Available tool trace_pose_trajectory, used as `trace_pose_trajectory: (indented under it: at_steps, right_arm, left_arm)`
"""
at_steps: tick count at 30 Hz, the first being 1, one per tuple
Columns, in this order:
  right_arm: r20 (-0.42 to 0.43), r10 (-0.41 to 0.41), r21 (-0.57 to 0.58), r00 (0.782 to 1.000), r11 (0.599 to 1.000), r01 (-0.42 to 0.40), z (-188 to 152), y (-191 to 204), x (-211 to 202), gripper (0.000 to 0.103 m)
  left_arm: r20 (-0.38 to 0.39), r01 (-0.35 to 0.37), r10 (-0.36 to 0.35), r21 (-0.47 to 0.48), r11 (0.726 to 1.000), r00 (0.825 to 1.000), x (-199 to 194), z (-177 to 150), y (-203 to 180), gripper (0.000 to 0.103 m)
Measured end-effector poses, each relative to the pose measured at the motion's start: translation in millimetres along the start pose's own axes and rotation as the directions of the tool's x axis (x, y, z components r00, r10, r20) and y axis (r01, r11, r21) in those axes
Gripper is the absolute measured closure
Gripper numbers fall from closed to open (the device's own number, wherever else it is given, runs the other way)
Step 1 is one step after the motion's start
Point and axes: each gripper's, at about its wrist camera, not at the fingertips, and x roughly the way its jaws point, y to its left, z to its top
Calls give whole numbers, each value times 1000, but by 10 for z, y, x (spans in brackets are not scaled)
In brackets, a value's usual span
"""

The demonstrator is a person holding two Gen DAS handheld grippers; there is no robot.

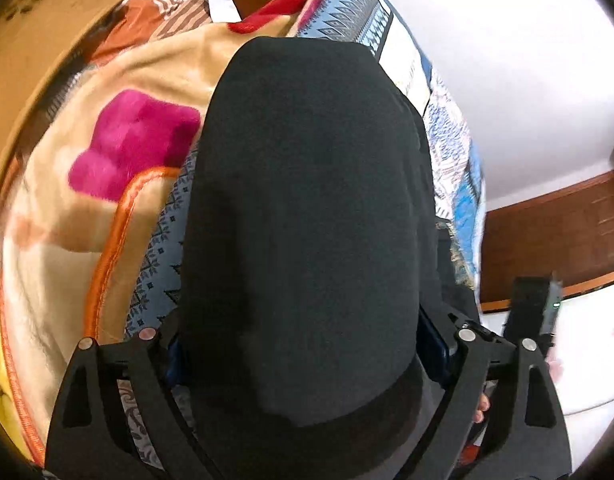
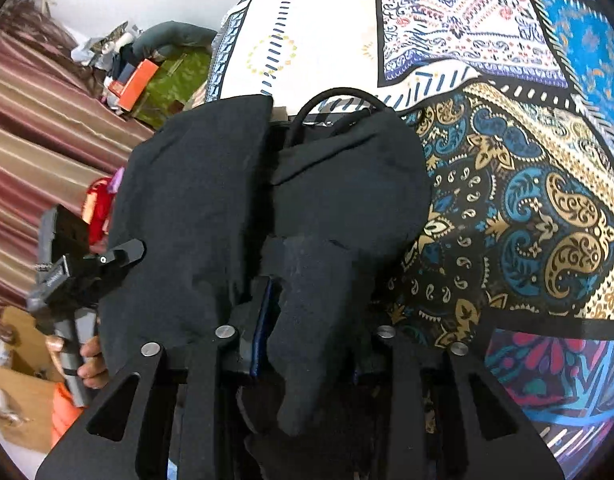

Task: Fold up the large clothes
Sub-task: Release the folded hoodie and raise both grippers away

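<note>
Starting on your left, your left gripper [image 1: 307,344] has the black garment [image 1: 307,208] bunched between its fingers; the cloth fills the gap and drapes forward over them, so the tips are hidden, but the fingers press in on the fabric from both sides. In that view the garment hangs in a smooth dark fold above the bed, with a beige fleece blanket [image 1: 107,160] carrying a pink patch to its left and the patterned bedspread [image 1: 447,128] showing along its right edge. A cardboard box [image 1: 39,32] sits at the far upper left.

Moving right, your right gripper [image 2: 303,344] also clamps the black garment [image 2: 211,200], a thick wad of it caught between the fingers and spilling over them. Your left hand [image 2: 89,360] shows at the left edge there, wrapped around its gripper's handle beside the cloth. A black cable [image 2: 339,98] loops just past the garment's far edge. The paisley bedspread [image 2: 527,200] spreads out on the right.
</note>
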Motion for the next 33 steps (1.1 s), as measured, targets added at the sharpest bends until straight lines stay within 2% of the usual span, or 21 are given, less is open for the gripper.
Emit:
trace_pose_trajectory:
  at_steps: [3,8,10,13,17,20,21,24,26,27,28,31,33]
  right_arm:
    - [-12,-52,-25,999,998,52,-69,51,-160,59]
    - [12,-154,-116,988,981,154,-328,189,-553,58]
    - [36,-160,-149,986,975,164,-425,265,-750,58]
    - [90,-160,-185,983,967,175,-565,445,-1118,58]
    - [193,-130,-238,972,955,175,-742,821,-1634,58]
    - [298,-70,-285,952,945,159,-981,1190,-2155,58]
    - [326,-51,-297,944,942,154,-1042,1297,-2271,58]
    - [431,25,-346,902,928,139,-1299,1711,-2665,58]
    - [491,66,-374,869,916,142,-1482,1897,-2901,58]
    - [530,87,-394,843,906,154,-1639,2014,-3070,58]
    - [558,100,-410,824,896,169,-1752,2110,-3157,58]
    - [632,129,-444,764,869,220,-2109,2351,-3365,58]
    - [672,141,-452,727,856,252,-2315,2449,-3454,58]
  left_arm:
    - [11,-55,55,-2,999,998,-75,-106,-58,12]
    - [31,-191,191,14,981,981,-318,-281,-273,11]
    - [36,-227,226,36,973,974,-428,-373,-350,12]
    - [56,-232,228,73,970,972,-705,-555,-557,12]
    - [148,-241,219,157,958,965,-1182,-896,-1033,12]
    - [246,-273,213,245,930,946,-1581,-1223,-1445,12]
    - [285,-287,207,274,918,936,-1736,-1356,-1602,12]
    - [404,-320,169,341,884,899,-2185,-1772,-2031,12]
    - [485,-335,120,385,860,866,-2490,-2109,-2283,12]
    - [524,-341,91,403,849,847,-2640,-2285,-2401,12]
    - [546,-344,73,412,844,835,-2727,-2389,-2466,12]
    - [642,-366,4,432,824,766,-3055,-2840,-2694,12]
    - [718,-409,-32,431,805,695,-3248,-3189,-2822,12]
